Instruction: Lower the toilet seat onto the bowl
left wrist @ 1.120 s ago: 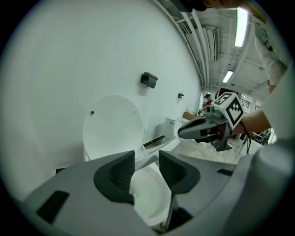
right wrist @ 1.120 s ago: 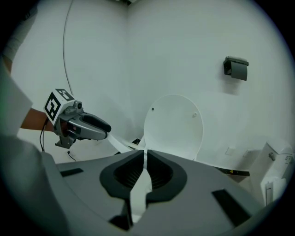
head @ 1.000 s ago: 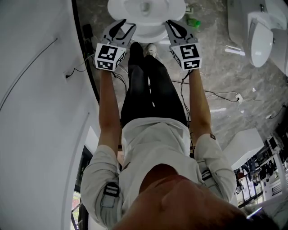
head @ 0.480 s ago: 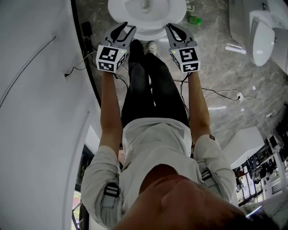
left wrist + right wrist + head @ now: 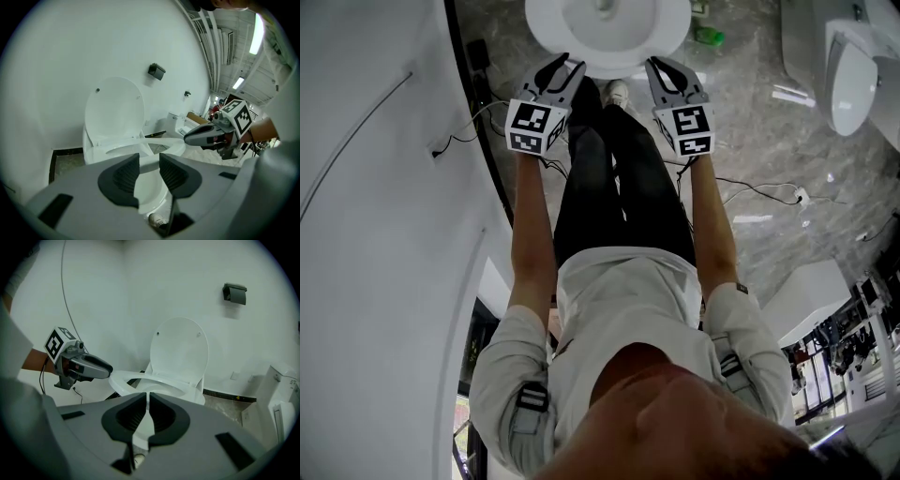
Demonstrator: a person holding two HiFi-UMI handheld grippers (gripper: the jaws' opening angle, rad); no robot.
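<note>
The white toilet (image 5: 609, 28) stands ahead of me, its lid (image 5: 115, 110) upright against the wall. The seat ring (image 5: 140, 149) lies flat on the bowl's rim; the right gripper view shows the seat ring (image 5: 140, 380) under the lid (image 5: 180, 350). My left gripper (image 5: 562, 67) hovers before the bowl's front left, open. Its jaws have just been closing, with nothing between them. My right gripper (image 5: 661, 67) hangs at the front right, shut on nothing. Neither touches the toilet. Each shows in the other's view: right gripper (image 5: 201, 135), left gripper (image 5: 101, 367).
A curved white wall (image 5: 375, 187) runs along the left. Another white fixture (image 5: 848, 66) stands at the right. Cables (image 5: 759, 197) and a green item (image 5: 705, 36) lie on the marble floor. A black holder (image 5: 234, 293) hangs on the wall. The person's shoe (image 5: 616, 94) is near the bowl's base.
Both grippers have drawn back from the bowl and sunk a little. The left jaws have narrowed. The seat and lid have not moved.
</note>
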